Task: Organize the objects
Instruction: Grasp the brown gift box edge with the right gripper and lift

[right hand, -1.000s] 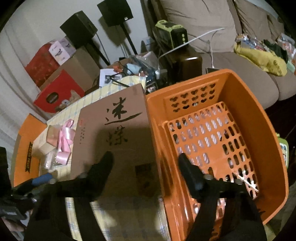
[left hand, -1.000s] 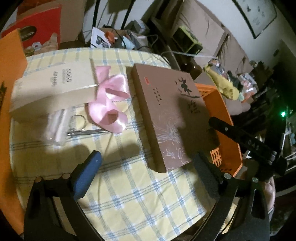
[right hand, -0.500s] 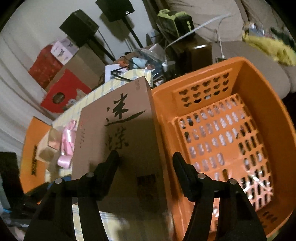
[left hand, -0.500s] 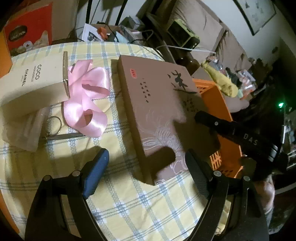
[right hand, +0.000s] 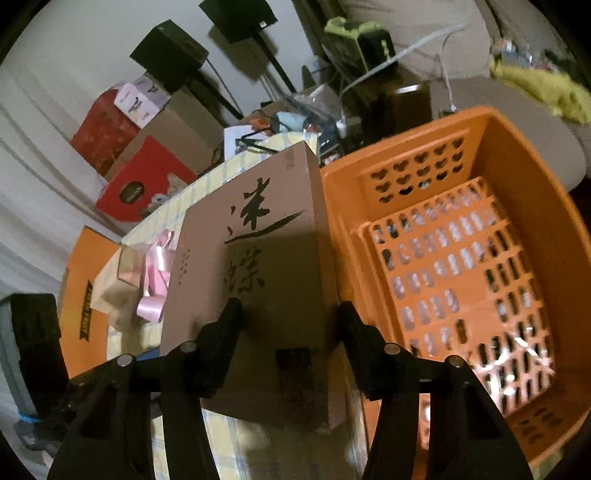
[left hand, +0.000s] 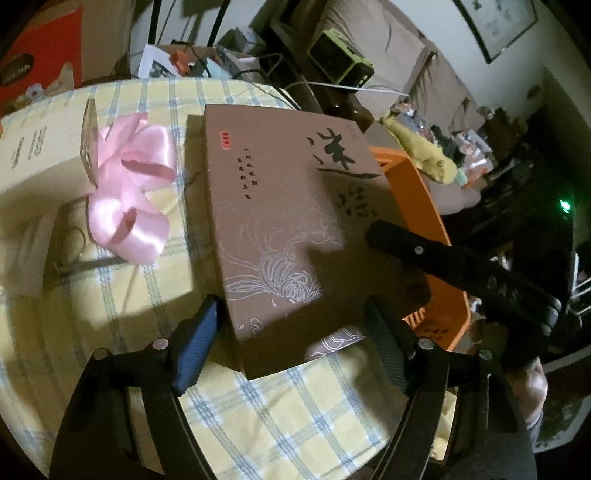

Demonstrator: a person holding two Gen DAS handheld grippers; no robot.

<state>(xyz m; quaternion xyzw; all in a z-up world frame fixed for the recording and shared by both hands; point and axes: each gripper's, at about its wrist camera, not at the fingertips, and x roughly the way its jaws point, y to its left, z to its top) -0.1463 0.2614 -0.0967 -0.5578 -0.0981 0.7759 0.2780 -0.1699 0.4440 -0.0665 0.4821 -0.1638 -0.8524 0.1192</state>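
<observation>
I am working in somebody's living room, dim and crowded. A brown fabric sofa [left hand: 424, 70] runs along the back wall, its seat strewn with yellow cloth [right hand: 543, 92] and small clutter, and a framed picture [left hand: 495, 22] hangs above it. Two black loudspeakers on stands [right hand: 173, 51] sit against the pale wall, with red gift boxes [right hand: 144, 184] and plain cartons stacked on the floor under them. The table before me wears a yellow checked tablecloth [left hand: 280, 417], the domestic sort. A green-and-black box-shaped device [left hand: 343, 62] and loose white cables [right hand: 388, 62] lie beside the sofa. All of it reads as home.
</observation>
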